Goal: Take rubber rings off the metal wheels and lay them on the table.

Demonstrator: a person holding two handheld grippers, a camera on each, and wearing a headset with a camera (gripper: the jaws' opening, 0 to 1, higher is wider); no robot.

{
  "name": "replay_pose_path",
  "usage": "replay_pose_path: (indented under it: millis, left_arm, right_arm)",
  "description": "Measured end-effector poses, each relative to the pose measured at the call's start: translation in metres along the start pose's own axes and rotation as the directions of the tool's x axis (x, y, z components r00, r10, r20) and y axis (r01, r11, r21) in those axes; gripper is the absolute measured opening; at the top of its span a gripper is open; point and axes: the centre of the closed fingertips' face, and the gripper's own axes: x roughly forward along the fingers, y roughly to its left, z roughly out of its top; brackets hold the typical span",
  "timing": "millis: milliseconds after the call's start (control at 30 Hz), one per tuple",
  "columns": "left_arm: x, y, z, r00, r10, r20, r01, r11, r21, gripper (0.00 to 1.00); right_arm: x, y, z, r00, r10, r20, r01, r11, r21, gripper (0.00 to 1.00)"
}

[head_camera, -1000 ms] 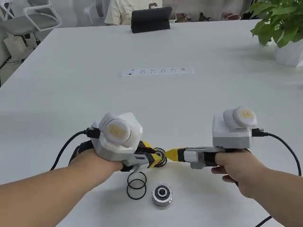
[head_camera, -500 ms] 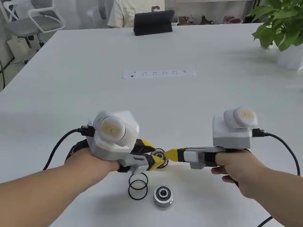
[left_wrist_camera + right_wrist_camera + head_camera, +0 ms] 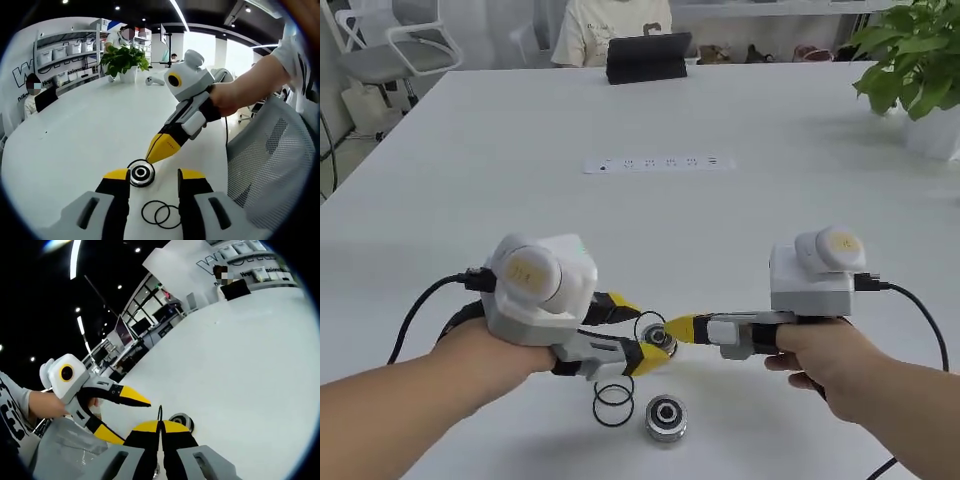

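Note:
A small metal wheel (image 3: 660, 341) sits between the open yellow-tipped jaws of my left gripper (image 3: 636, 331), close to one jaw (image 3: 141, 173). My right gripper (image 3: 673, 328) is shut on a thin black rubber ring (image 3: 648, 322) that loops up from this wheel; its own view shows the ring (image 3: 160, 414) pinched at the tips and the wheel (image 3: 181, 420) just beyond. Two loose rubber rings (image 3: 613, 402) lie overlapping on the white table, also below my left jaws (image 3: 161, 214). A second metal wheel (image 3: 665, 413) stands beside them.
A white power strip (image 3: 658, 163) lies mid-table. A potted plant (image 3: 918, 60) stands at the far right. A dark tablet (image 3: 649, 57) and a seated person are at the far end. Cables (image 3: 420, 310) trail from both grippers.
My left gripper's jaws have spread apart and the gripper has drawn back to the left. The right gripper holds its place, still pinching the ring. The head camera has tilted slightly.

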Motion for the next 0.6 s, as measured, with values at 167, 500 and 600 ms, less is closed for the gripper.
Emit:
replay_pose_path:
  millis: [167, 500, 600]
  left_arm:
    - [-0.009, -0.001, 0.002, 0.9999, -0.001, 0.014, 0.001, 1.0, -0.003, 0.41]
    - [-0.027, -0.002, -0.003, 0.9997, 0.004, 0.023, -0.004, 1.0, -0.018, 0.5]
    - [-0.034, -0.004, -0.006, 0.9998, 0.005, 0.022, -0.004, 1.0, -0.025, 0.54]
  right_arm:
    - [-0.001, 0.003, 0.001, 1.0, 0.006, 0.003, -0.006, 1.0, -0.001, 0.0]
    - [-0.001, 0.013, 0.003, 0.9996, 0.029, 0.0, -0.029, 1.0, -0.008, 0.0]
    - [0.0, 0.015, 0.002, 0.9994, 0.034, -0.002, -0.034, 0.999, -0.007, 0.0]
